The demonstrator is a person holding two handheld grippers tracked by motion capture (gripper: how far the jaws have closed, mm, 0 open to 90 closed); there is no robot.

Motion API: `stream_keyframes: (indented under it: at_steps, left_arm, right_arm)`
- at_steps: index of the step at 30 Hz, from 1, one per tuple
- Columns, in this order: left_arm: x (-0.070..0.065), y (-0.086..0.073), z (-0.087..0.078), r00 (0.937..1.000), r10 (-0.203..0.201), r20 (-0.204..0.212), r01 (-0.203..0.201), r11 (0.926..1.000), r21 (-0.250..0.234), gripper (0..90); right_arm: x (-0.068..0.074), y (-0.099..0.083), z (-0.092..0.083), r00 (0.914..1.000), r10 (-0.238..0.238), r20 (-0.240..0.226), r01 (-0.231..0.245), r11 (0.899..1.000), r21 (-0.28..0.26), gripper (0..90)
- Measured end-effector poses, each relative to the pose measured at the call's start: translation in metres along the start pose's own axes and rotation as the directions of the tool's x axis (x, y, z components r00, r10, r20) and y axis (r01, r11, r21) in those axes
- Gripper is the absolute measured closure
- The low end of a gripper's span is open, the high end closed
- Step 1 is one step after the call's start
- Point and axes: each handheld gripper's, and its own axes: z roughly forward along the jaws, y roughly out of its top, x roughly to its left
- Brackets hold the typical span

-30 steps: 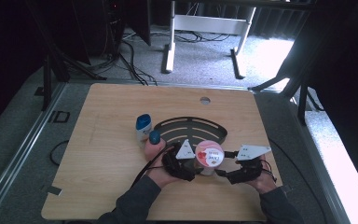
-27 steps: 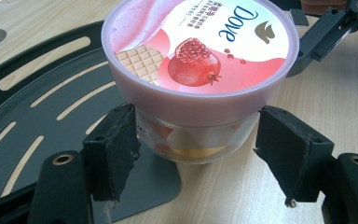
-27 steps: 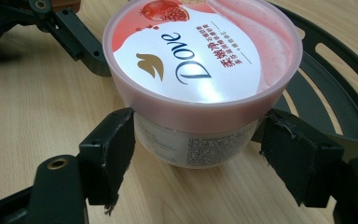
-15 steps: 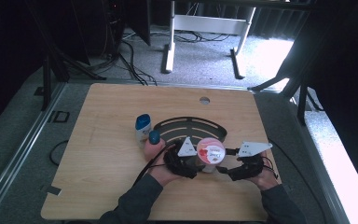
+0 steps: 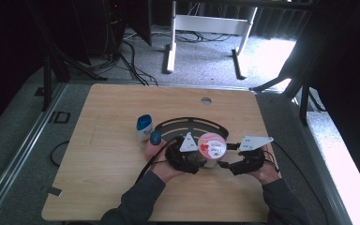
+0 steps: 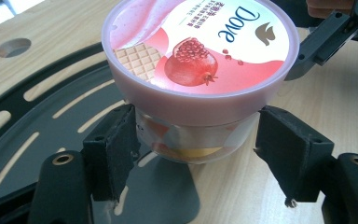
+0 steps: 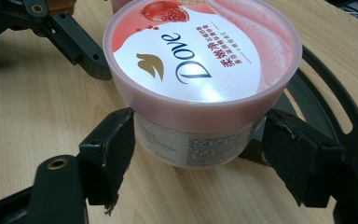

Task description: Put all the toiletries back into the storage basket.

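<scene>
Pink-lidded Dove tub (image 5: 211, 149) sitting on tabletop (image 5: 108, 122), partly on black slotted plate (image 5: 190, 124). Left gripper (image 6: 200, 154) and right gripper (image 7: 198, 156) flanking tub body, fingers (image 6: 109, 149) parted, not clamping. Risk: both closing low under lid, tub twisting or tipping. Wood-grain surface; dim room, floor cables (image 5: 131, 56).

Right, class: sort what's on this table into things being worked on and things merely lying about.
In the job:
- round pink-lidded Dove tub, clear-walled
- left gripper, jaws either side of the tub
- right gripper, jaws either side too
- black slotted metal plate partly under the tub

Lying about:
- white bottle with blue cap
- small blue-topped item
</scene>
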Motion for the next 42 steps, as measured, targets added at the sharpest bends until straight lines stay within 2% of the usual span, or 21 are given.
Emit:
stream_keyframes:
  at_steps: [9, 24, 35, 42]
  left_arm:
    - [0.007, 0.006, 0.005, 0.9996, -0.016, -0.025, 0.016, 0.9999, 0.0, 30.0]
    - [0.014, 0.009, 0.017, 0.9975, -0.015, -0.069, 0.016, 0.9997, 0.016, 30.0]
    - [0.017, 0.01, 0.026, 0.9959, -0.028, -0.085, 0.029, 0.9996, 0.008, 30.0]
    - [0.02, 0.012, 0.03, 0.9933, -0.035, -0.11, 0.035, 0.9994, -0.003, 30.1]
  right_arm:
    - [-0.013, 0.004, 0.004, 1.0, 0.005, 0.001, -0.005, 1.0, -0.006, 25.8]
    - [-0.03, 0.003, 0.012, 1.0, 0.004, 0.002, -0.004, 1.0, 0.008, 25.7]
    - [-0.04, 0.003, 0.015, 1.0, -0.001, 0.005, 0.001, 1.0, 0.019, 25.6]
    - [-0.046, 0.004, 0.017, 0.9999, -0.005, 0.009, 0.004, 1.0, 0.022, 25.6]
